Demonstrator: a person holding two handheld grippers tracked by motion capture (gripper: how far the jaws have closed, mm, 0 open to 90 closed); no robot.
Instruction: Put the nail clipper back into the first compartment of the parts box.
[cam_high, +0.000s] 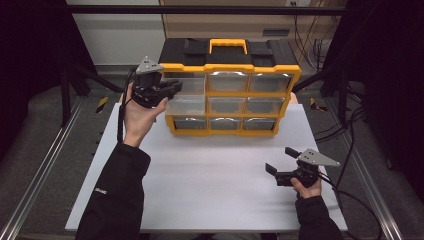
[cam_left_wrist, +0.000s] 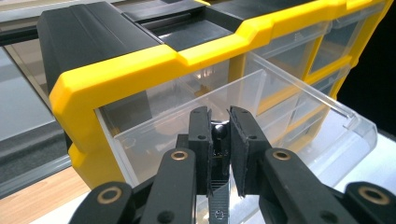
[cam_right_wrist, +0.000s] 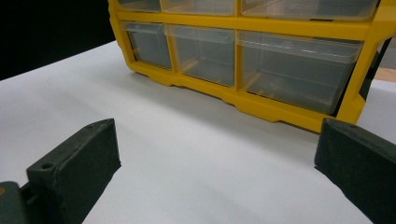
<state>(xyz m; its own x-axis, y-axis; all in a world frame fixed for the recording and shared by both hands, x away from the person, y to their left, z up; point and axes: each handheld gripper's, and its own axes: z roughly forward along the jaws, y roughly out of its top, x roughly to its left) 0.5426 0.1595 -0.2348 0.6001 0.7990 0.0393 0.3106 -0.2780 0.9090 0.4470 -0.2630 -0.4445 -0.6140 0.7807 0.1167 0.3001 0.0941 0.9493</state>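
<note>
Drawers of clear plastic fill a yellow organizer (cam_high: 235, 97) with a black top and a yellow handle (cam_high: 228, 46); it stands at the far side of a white table (cam_high: 210, 175), three drawers wide and three rows high. In the high view the left gripper (cam_high: 172, 89) is at the upper left corner of the organizer, held in the left hand (cam_high: 141, 112); the top left drawer (cam_left_wrist: 261, 116) is pulled out part way from its slot, and the gripper is over it. In the left gripper view the jaws are clenched on a small dark object (cam_left_wrist: 218, 132), which sits between the two black pads above the open drawer; what this object is, I cannot tell, it is mostly hidden by the pads.

The right gripper (cam_high: 281, 161) is near the right front of the table, well apart from the organizer, held in the right hand (cam_high: 307, 187); its jaws are released and stand wide, with nothing between them; in the right gripper view they point toward the bottom row of drawers (cam_right_wrist: 233, 56), which are closed; only bare table lies between the pads.
</note>
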